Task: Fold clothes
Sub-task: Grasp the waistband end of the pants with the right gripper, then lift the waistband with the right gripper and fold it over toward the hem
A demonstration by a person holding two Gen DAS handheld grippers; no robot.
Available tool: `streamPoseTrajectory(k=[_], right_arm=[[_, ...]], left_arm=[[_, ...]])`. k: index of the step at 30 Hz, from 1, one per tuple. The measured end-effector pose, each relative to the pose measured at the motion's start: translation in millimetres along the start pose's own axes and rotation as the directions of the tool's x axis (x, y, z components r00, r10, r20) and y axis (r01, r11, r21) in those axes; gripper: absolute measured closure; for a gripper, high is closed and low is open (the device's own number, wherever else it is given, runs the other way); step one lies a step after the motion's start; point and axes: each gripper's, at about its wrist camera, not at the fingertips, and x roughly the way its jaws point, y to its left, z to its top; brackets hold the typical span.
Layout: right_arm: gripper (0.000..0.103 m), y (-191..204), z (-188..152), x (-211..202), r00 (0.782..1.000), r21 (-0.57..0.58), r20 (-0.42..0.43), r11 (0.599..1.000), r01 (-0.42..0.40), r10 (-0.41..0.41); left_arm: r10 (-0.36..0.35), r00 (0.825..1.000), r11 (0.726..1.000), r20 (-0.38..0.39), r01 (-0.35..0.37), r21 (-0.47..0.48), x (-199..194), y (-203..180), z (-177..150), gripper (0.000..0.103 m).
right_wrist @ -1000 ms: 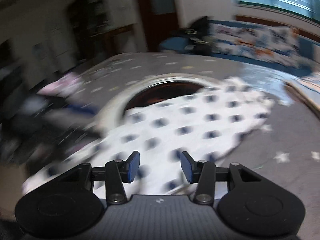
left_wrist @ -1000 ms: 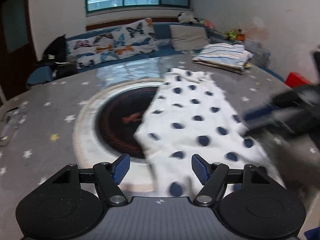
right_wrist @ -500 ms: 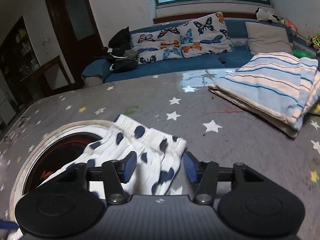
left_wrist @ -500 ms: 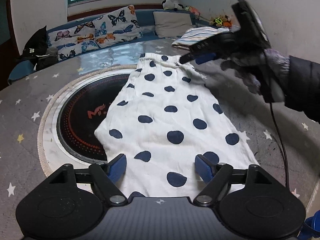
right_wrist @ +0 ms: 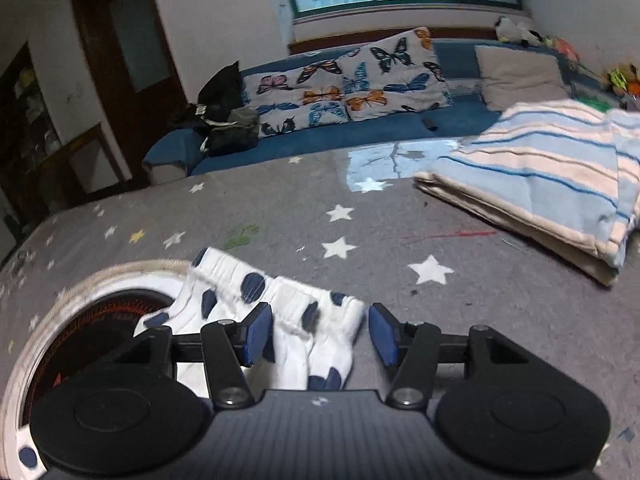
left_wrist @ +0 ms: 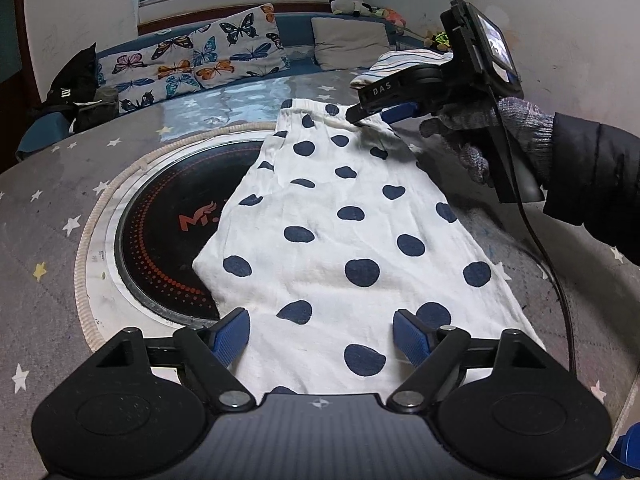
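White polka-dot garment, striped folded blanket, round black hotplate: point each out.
White garment with navy polka dots [left_wrist: 352, 224], left wrist view, middle of cloth.
Blue-and-cream striped folded blanket [right_wrist: 548, 184], right wrist view, top face.
Round black hotplate [left_wrist: 168, 248], left wrist view, bare glass.

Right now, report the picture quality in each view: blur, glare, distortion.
Left wrist view: sharp, strong fisheye bending of the table edge; window glare on the tabletop beyond the polka-dot garment. Right wrist view: slightly soft; striped folded cloth smeared at the right edge; same glare patch.

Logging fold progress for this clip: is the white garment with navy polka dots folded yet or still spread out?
Spread out. The white garment with navy polka dots lies flat at full length across the grey star-print table cover, elastic waistband at the far end, no part doubled over.
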Motion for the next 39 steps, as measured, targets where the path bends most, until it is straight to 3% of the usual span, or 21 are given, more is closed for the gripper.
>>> streamPoseTrajectory(k=[7, 10, 11, 17, 21, 24, 28, 34, 39], right_arm=[[0.046, 7, -1, 5, 1.0, -0.068, 0.001, 0.998, -0.009, 0.009], [0.057, 8, -3, 4, 1.0, -0.083, 0.012, 0.996, -0.01, 0.011], [0.066, 7, -3, 4, 1.0, -0.081, 0.013, 0.997, -0.013, 0.014], [0.083, 2, -2, -1, 0.999, -0.065, 0.029, 0.998, -0.022, 0.024], [0.083, 1, -2, -1, 0.999, -0.066, 0.026, 0.997, -0.032, 0.034], [0.069, -2, -2, 0, 0.999, -0.057, 0.011, 0.997, -0.043, 0.043], [0.069, -4, -4, 1, 0.999, -0.043, 0.011, 0.998, -0.049, 0.05], [0.087, -6, -5, -3, 0.998, -0.019, 0.024, 0.998, -0.064, 0.064], [0.089, -2, -4, -21, 0.993, -0.027, 0.056, 0.995, -0.098, 0.1]], left_arm=[[0.003, 1.0, 1.0, -0.008, -0.003, -0.002, 4, 1, 2, 0.019], [0.003, 1.0, 1.0, -0.011, -0.003, -0.008, 5, 1, 3, 0.019], [0.004, 1.0, 1.0, -0.013, -0.004, -0.009, 6, 1, 3, 0.019], [0.006, 1.0, 1.0, -0.016, -0.007, -0.012, 8, 1, 3, 0.018], [0.008, 1.0, 1.0, -0.016, -0.008, -0.012, 9, 2, 2, 0.018], [0.009, 1.0, 1.0, -0.017, -0.009, -0.014, 10, 2, 2, 0.018], [0.009, 1.0, 1.0, -0.018, -0.009, -0.014, 11, 2, 3, 0.017], [0.011, 1.0, 1.0, -0.016, -0.012, -0.018, 12, 2, 2, 0.016], [0.018, 1.0, 0.999, -0.01, -0.018, -0.032, 10, 7, 1, 0.016]])
